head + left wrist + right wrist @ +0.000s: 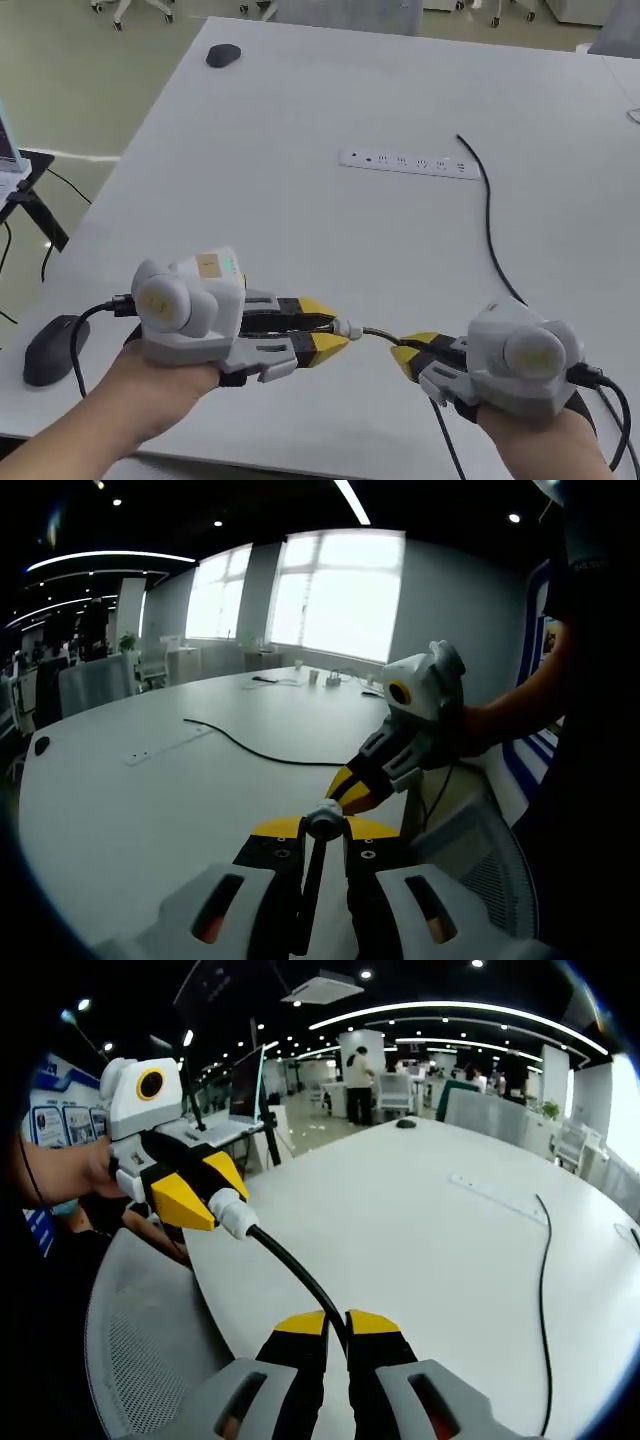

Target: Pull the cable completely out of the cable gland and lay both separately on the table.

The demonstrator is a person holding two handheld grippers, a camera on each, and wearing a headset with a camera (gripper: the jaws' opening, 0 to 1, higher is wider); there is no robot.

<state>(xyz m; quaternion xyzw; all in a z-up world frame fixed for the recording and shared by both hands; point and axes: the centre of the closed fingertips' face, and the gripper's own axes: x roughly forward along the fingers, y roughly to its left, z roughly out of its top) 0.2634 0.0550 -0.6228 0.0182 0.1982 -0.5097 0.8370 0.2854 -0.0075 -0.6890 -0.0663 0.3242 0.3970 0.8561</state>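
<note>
My left claw [332, 332] sits at about 7 o'clock in the head view, held over the near edge of the white table [280, 210]. Its yellow tips are pressed in on the cable gland [350, 328], a small pale fitting that pokes out just past them toward 3 o'clock. In the left gripper view the cable gland [324, 818] is pinched between my tips at 6 o'clock, with only a narrow slot left between the jaws behind it.

The cable [376, 335] is dark and runs out of the gland across the short gap to my other claw. It hangs clear of the tabletop and is not pulled free; one end is inside the gland.

My right claw [408, 352] is at 5 o'clock in the head view, its jaws drawn nearly together around the cable. In the right gripper view the cable [300, 1275] rises from between my tips [337, 1325] toward 10 o'clock, where the left claw [205, 1198] holds the gland.

Farther out on the table, a white power strip [408, 163] lies toward 12 o'clock, and a black cord [490, 220] curves past its right end. A dark mouse [223, 55] rests at 11 o'clock, and another mouse [50, 348] at 8 o'clock.
</note>
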